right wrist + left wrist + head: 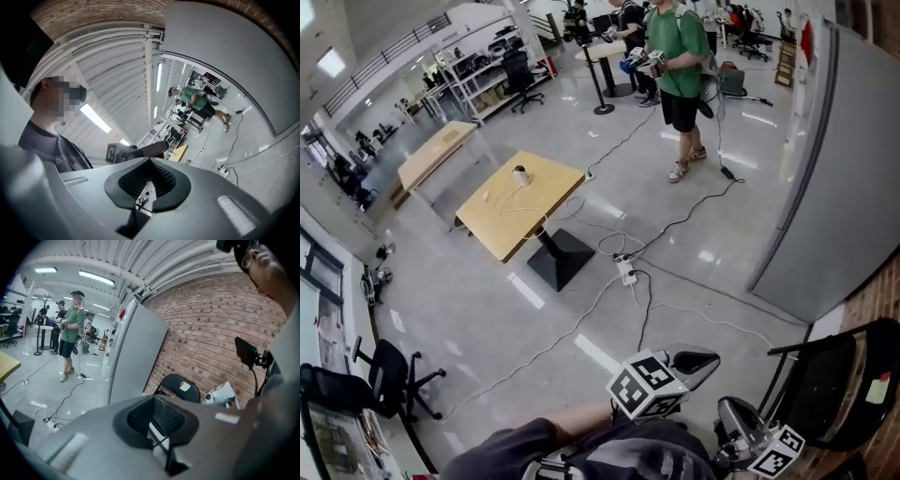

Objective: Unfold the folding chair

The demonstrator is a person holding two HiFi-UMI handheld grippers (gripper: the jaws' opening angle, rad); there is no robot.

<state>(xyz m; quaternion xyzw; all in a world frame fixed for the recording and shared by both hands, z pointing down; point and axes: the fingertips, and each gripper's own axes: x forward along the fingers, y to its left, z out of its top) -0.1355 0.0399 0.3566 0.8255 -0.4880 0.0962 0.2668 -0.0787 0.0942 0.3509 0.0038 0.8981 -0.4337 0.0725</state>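
Left claw (pixel 157 436) and right claw (pixel 146 197) sit closed and empty, and we judge the folding chair (pixel 834 377), lower right by the brick wall (pixel 211 319), stiff and weighty, best gripped at its seat edge.

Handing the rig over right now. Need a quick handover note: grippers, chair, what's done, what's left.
Grippers: the left hand-held gripper has its jaws shut with nothing between them and faces the folding chair. The right hand-held gripper is also shut and empty, and faces the open room.
Chair: black, by the brick wall, next to the grey panel. It looks folded, and neither gripper touches it.
Done: nothing on the chair yet.
Left: reach the chair, open the jaws, grip it and unfold it.
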